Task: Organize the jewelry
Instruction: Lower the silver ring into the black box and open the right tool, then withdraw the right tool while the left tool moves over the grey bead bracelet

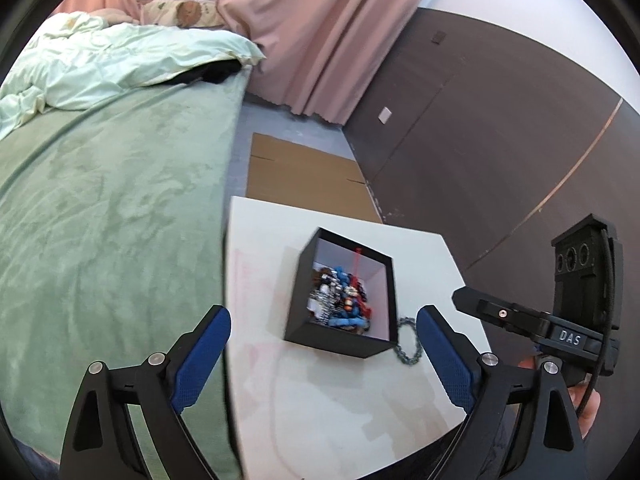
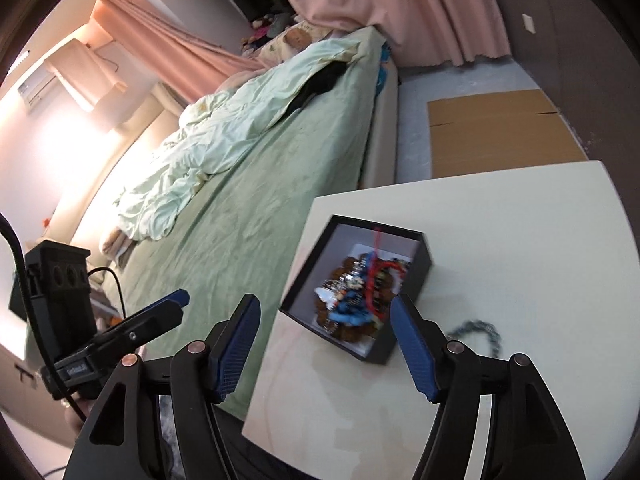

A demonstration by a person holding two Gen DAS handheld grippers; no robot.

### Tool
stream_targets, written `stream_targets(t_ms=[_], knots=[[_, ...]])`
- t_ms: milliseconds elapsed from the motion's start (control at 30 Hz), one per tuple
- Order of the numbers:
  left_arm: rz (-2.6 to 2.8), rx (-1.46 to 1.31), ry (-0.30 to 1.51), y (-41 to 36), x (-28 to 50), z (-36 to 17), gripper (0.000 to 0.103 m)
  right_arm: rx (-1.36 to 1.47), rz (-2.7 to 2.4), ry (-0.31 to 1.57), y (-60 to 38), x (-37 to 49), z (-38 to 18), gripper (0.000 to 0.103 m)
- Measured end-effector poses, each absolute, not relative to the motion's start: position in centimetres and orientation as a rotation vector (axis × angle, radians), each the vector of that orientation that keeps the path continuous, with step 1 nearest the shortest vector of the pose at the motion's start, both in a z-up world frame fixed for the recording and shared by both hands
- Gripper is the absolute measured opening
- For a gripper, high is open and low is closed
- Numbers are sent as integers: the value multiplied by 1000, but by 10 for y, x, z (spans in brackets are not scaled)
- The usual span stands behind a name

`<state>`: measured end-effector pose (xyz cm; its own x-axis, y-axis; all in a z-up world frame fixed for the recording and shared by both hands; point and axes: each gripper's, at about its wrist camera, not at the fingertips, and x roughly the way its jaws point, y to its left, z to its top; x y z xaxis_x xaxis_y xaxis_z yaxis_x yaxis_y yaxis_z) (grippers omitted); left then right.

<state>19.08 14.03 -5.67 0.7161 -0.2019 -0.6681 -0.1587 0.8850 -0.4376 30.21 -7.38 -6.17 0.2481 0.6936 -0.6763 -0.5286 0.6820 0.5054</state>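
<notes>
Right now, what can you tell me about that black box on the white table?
The black box is a small, open-topped square box, probably cardboard, matte black outside and pale inside. It sits flat on the white table, near the edge that faces the bed, turned at an angle to the table's edges. Inside lies a tangled heap of jewelry: blue and brown beads, silvery pieces and a red cord that runs up one wall. A silver chain lies on the table just outside one corner. Neither gripper touches the box.

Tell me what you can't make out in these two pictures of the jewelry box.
- Jewelry in the black box: right wrist view, motion blur merges the pieces.
- Silver chain: left wrist view, partly behind the box corner and a claw finger.
- Table: near edge cut off by both frames.
</notes>
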Motion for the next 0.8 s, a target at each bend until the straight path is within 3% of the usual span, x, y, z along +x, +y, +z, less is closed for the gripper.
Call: stream_targets(t_ms=[433,800], knots=[[-98,-424,801,81,203,-61,94,258,609,1027,-167,296,-78,68],[-126,-375,867,30,214,-76,70,345,541,1041,-216,289,-98,68]])
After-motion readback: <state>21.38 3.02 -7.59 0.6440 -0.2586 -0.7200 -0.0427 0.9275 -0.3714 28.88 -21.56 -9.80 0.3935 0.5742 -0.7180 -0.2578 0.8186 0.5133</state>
